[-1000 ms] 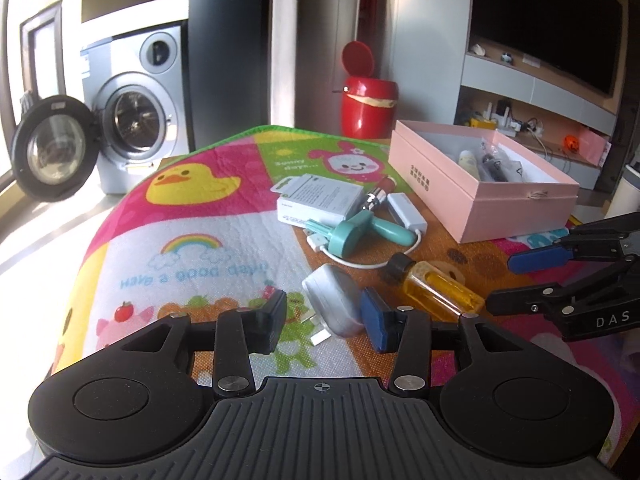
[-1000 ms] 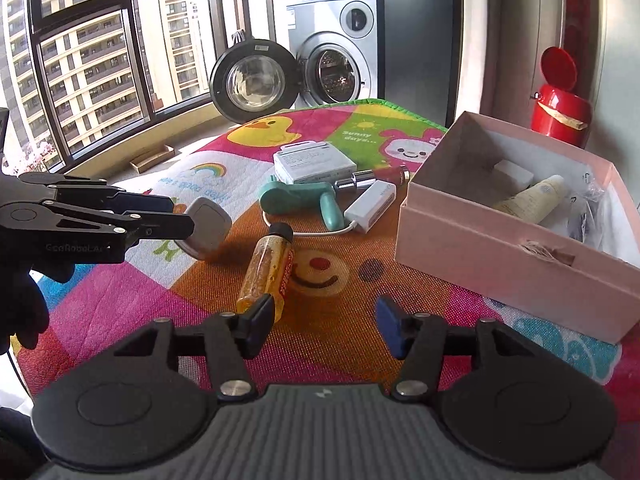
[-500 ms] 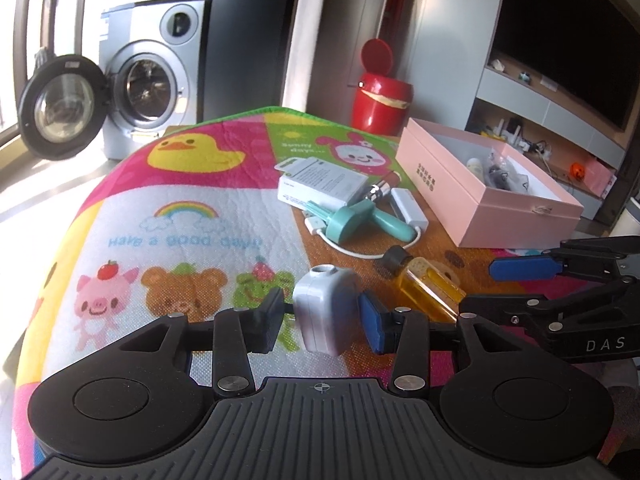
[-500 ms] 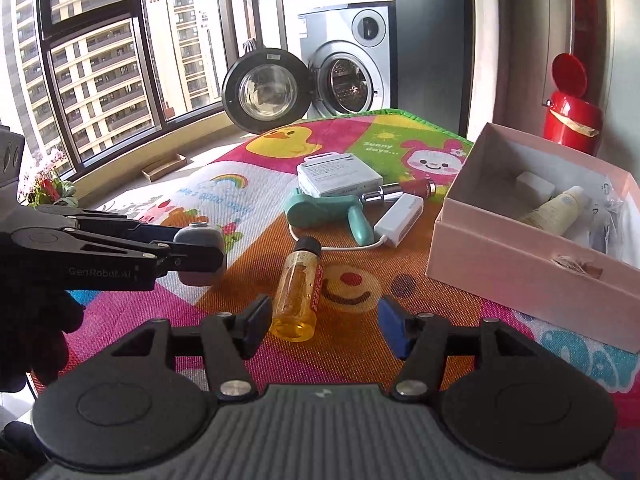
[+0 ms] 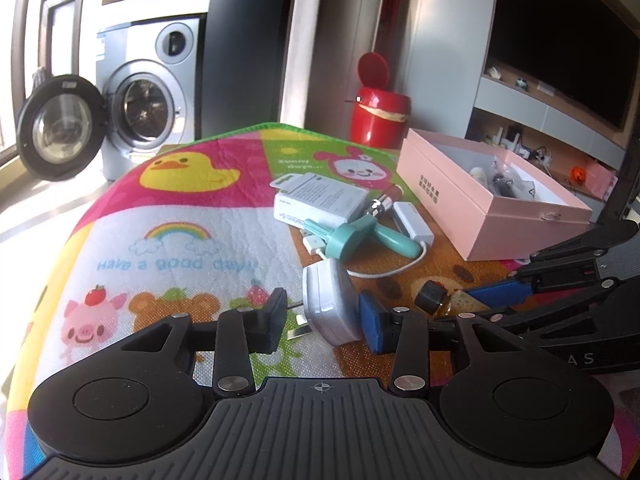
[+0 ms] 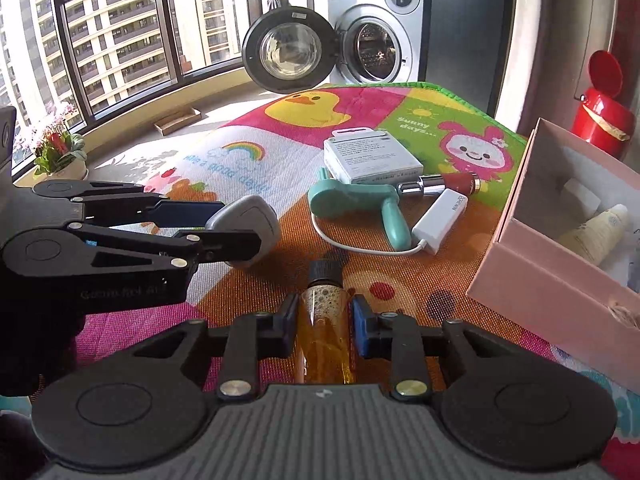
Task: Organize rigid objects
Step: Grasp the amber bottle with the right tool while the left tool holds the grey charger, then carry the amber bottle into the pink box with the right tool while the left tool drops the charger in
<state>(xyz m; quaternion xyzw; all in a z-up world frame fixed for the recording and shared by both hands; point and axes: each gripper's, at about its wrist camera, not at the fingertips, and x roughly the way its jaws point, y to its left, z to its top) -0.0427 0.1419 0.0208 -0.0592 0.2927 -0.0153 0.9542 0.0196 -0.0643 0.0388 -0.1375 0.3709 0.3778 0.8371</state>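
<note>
Right hand-held gripper (image 6: 324, 330) clamps one amber bottle (image 6: 325, 334); left (image 5: 322, 320) brackets one plug (image 5: 329, 304), unclamped.

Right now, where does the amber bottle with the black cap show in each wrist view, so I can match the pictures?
Left wrist view: amber bottle low right of centre, mostly hidden behind the right gripper, black cap pointing up-left.
Right wrist view: bottle bottom centre, squeezed between the right gripper's pads, whose jaws have just been closing, cap pointing away.
Shared landmark: the pink box, right of the bottle in both.
</note>
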